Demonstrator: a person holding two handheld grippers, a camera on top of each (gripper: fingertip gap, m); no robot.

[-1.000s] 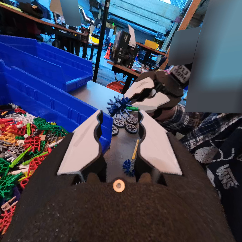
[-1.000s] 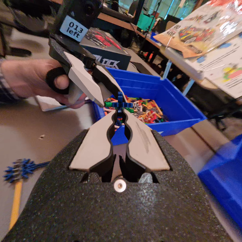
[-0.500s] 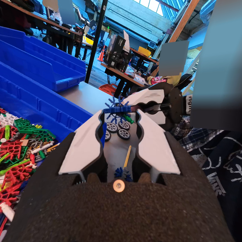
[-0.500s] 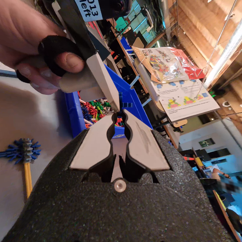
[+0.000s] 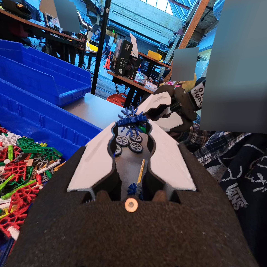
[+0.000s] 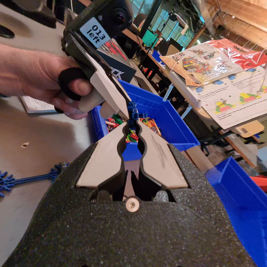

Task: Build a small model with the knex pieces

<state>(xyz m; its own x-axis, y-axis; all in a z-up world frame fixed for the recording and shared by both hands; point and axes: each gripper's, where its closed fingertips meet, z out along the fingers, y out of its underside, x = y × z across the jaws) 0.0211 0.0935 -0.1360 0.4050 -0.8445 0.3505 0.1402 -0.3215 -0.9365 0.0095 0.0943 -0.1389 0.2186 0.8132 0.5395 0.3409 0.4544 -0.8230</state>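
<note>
A blue snowflake-connector assembly [image 5: 130,119] with a short green rod [image 5: 142,127] hangs above the grey table. My left gripper [image 5: 132,124] has its fingertips closed on an edge-on blue connector of the assembly. My right gripper [image 5: 144,114] comes in from the right and grips the same assembly. In the right wrist view, my right gripper [image 6: 132,122] is shut on the blue assembly [image 6: 134,114]. There the left gripper [image 6: 125,115], held by a hand, meets it from the upper left.
A blue bin [image 5: 65,130] full of coloured construction pieces stands at the left, with another blue bin [image 5: 57,80] behind it. Several grey wheels [image 5: 135,146] and a yellow rod with blue connectors [image 5: 140,172] lie on the table. An instruction sheet on a stand [image 6: 231,101] is at the right. Left and right tips are no more than a few centimetres apart.
The right gripper carried the blue assembly in between my left fingers. The left fingers narrowed onto it. Both grippers rose and tilted slightly.
</note>
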